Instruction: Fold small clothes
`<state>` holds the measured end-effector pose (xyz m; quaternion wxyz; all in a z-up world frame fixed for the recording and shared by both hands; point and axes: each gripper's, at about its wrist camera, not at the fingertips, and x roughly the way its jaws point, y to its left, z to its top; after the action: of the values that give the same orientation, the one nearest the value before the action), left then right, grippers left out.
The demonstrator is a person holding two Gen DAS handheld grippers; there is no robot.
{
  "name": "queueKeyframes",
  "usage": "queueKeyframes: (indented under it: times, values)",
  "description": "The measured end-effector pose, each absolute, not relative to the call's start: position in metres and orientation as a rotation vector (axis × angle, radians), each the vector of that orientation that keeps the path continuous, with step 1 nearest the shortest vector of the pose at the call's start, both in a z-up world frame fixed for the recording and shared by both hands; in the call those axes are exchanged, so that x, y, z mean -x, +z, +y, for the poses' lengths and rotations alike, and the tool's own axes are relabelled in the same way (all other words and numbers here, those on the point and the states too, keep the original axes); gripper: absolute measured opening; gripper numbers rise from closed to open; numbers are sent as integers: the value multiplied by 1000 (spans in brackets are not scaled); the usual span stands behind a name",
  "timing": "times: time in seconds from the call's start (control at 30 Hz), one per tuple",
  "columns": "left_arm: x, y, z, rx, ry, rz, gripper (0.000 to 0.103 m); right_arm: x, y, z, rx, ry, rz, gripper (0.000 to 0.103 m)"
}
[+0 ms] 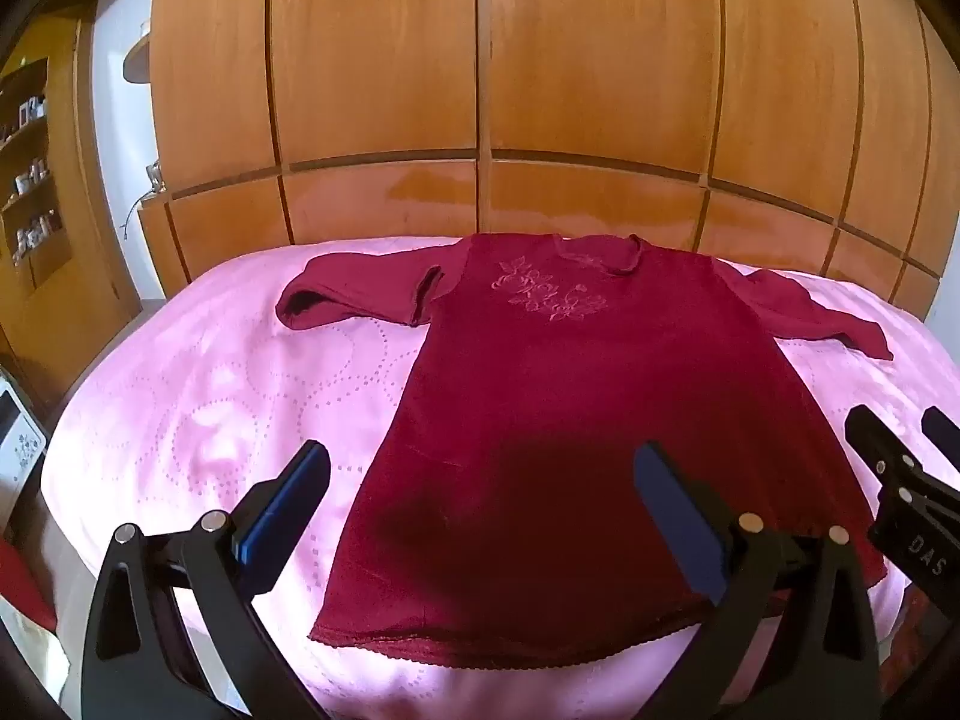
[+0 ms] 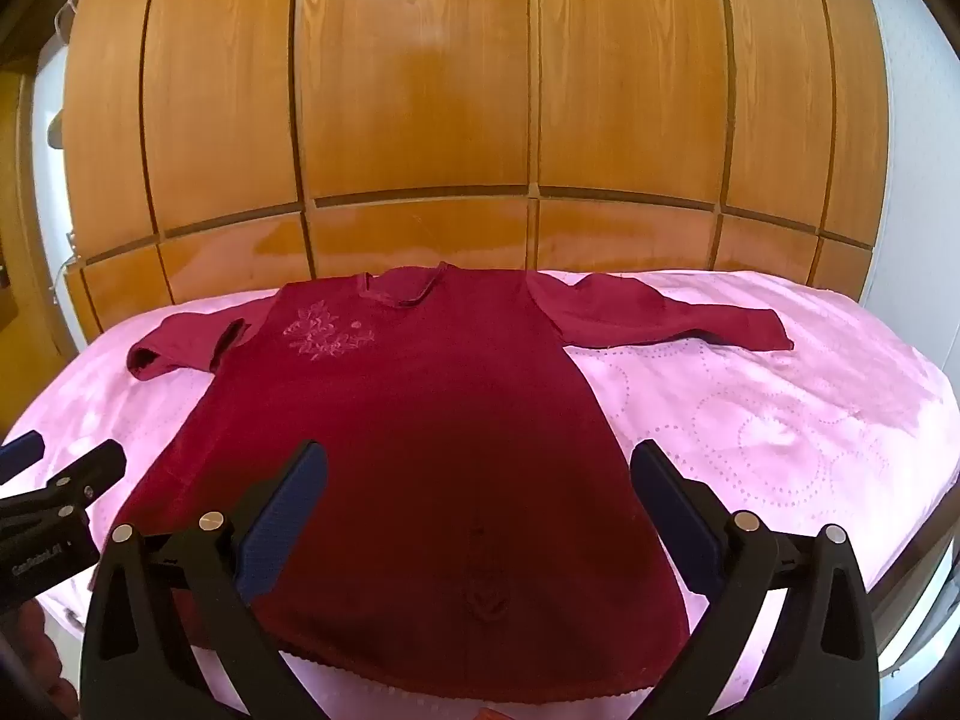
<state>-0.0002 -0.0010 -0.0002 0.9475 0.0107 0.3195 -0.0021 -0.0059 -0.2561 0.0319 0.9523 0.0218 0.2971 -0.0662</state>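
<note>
A dark red long-sleeved top [image 1: 540, 420] [image 2: 408, 432] with pale floral embroidery on the chest lies flat, front up, on a pink bedspread [image 1: 198, 396] [image 2: 780, 396]. Its collar points to the far side, its scalloped hem is nearest me, and both sleeves are spread outward. My left gripper [image 1: 483, 480] hovers open above the hem's left part, nothing between its blue pads. My right gripper [image 2: 480, 480] hovers open over the hem's right part, also holding nothing. Each gripper shows at the edge of the other's view: right gripper [image 1: 900, 450], left gripper [image 2: 60, 462].
A wall of wooden wardrobe doors [image 1: 492, 90] [image 2: 420, 90] stands right behind the bed. Wooden shelves with small items [image 1: 30, 168] are at the far left. A white box [image 1: 15, 438] sits beside the bed's left edge. Pink bedspread stretches wide on both sides of the top.
</note>
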Motion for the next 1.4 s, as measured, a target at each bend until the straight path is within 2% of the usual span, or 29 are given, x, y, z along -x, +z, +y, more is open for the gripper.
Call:
queueKeyframes:
  times: [1.4]
  values:
    - [-4,-15,6,-3,8,699,101,1,24,-256,-51,-127,628,100]
